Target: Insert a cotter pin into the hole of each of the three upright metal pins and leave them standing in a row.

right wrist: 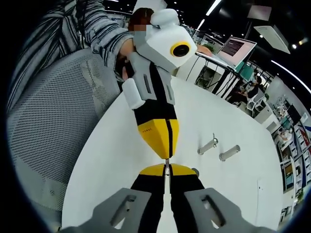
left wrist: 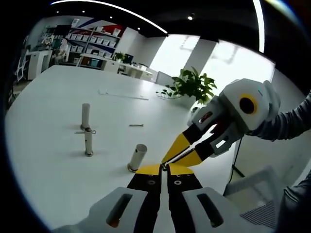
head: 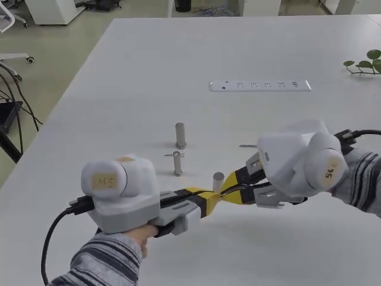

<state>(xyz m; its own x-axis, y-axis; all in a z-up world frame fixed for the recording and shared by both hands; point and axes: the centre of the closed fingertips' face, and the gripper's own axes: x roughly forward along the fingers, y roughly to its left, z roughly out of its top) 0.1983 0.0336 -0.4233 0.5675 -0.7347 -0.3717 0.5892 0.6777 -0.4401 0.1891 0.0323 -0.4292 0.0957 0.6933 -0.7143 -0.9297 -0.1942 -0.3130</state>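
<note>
Left gripper [head: 212, 198]: white housing, black fingers with yellow tapered ends. The jaws are closed to a hairline slit.

Right gripper [head: 225, 192]: same build, jaws likewise closed to a slit. It meets the left one tip to tip, low over the table [head: 149, 71].

Held cotter pin [right wrist: 166, 166]: a thin bright metal sliver nipped at the join, one end in each slit. Its long axis lies along the line of the two grippers. It is plain in the right gripper view, shows as a speck in the left gripper view [left wrist: 164, 166], and is too small to make out in the head view.

Near pin [head: 218, 180]: a plain grey metal cylinder, upright, just behind the meeting tips. In the right gripper view it is half hidden by a jaw.

Middle pin [head: 177, 163]: upright on a small flared foot, with a fitted cotter pin [head: 173, 155] lying crosswise near its top.

Far pin [head: 180, 135]: upright and bare, in line with the other two.

Loose cotter pin [head: 248, 145]: flat on the table, well to the right of the row.

Power strip [head: 260, 86]: white, long, and well beyond the pins.

Plant [head: 364, 64]: green leaves at the table's right edge.

Chair [right wrist: 48, 145]: grey mesh back, beside a striped sleeve [right wrist: 92, 24].
</note>
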